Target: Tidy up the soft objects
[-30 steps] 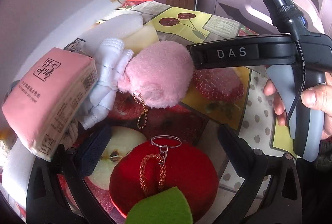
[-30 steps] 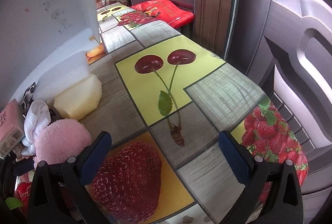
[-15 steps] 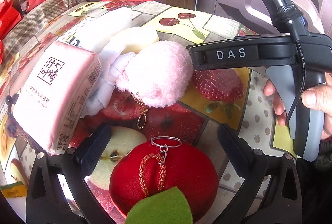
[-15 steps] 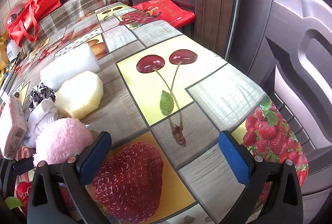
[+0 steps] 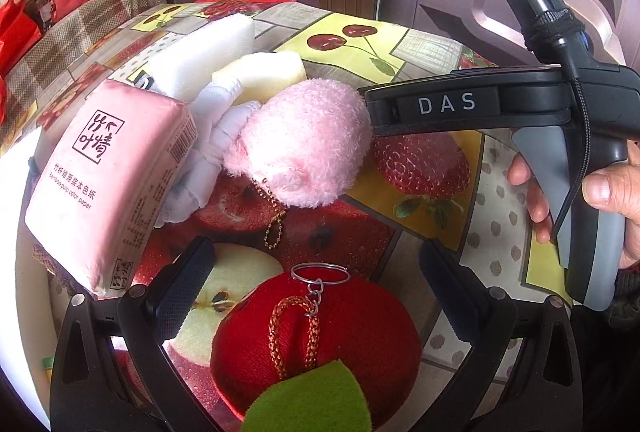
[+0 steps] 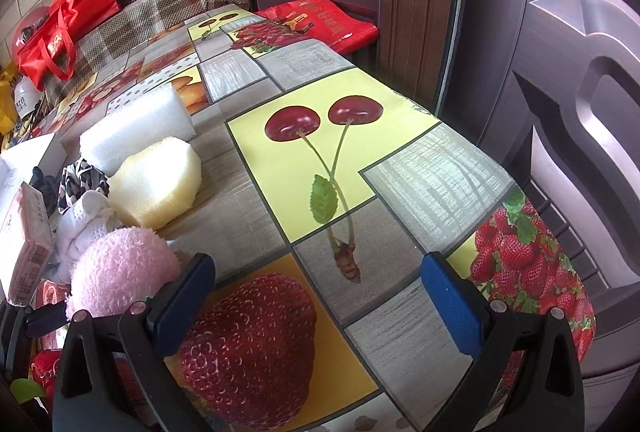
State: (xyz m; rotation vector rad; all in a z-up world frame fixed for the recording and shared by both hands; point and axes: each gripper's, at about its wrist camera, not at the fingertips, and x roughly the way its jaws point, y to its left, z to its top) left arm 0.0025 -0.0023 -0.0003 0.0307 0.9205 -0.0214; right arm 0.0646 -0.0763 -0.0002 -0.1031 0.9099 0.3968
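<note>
Between wide left fingers (image 5: 182, 288), red plush apple (image 5: 316, 348)

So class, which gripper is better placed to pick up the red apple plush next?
Left. The left gripper is open with the red apple plush between its fingers. The right gripper is open over bare tablecloth.

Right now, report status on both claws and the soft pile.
Left claw open over red plush apple. Right claw open, empty. Fluffy pink pom-pom beside pink tissue pack.
</note>
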